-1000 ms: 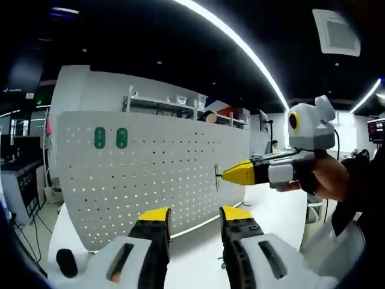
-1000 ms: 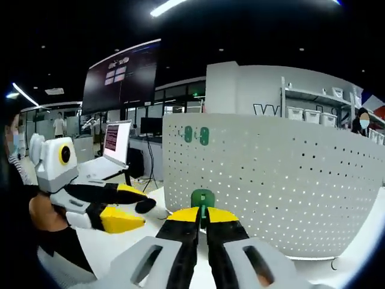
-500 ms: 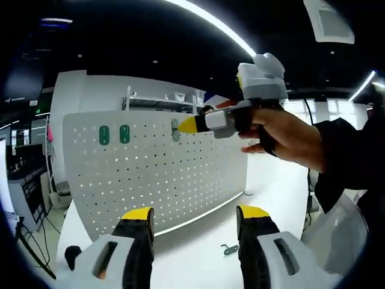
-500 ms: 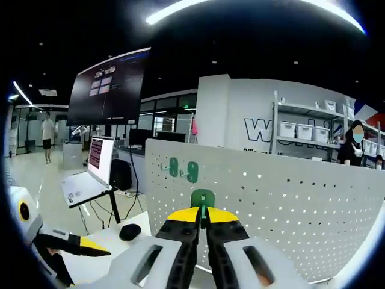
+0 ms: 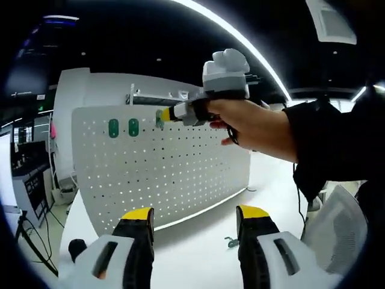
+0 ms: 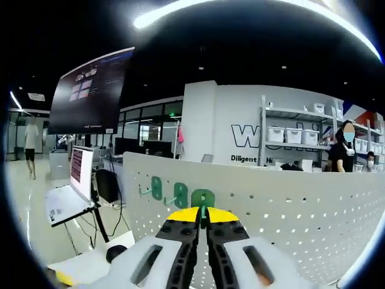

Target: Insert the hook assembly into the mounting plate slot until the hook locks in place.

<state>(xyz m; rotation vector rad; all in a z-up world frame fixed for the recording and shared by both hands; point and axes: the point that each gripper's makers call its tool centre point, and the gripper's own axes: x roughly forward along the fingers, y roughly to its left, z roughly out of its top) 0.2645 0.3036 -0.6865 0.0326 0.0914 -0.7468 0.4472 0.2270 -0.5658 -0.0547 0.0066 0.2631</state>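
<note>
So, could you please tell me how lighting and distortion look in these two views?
Left gripper view: a bright ceiling light strip arcs overhead, and the white pegboard bows from fisheye. Right gripper view: a glaring light strip curves along the top, with the dark ceiling underexposed.

Open-plan office-lab: laptop desk, wall screen, bin shelves.

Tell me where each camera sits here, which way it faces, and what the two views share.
Left gripper view: rides the open left gripper, low over the table, facing the pegboard; the person's hand holds the right gripper there.
Right gripper view: rides the right gripper, shut on a green hook near the board's top.
Shared: the pegboard, two mounted green hooks.
</note>
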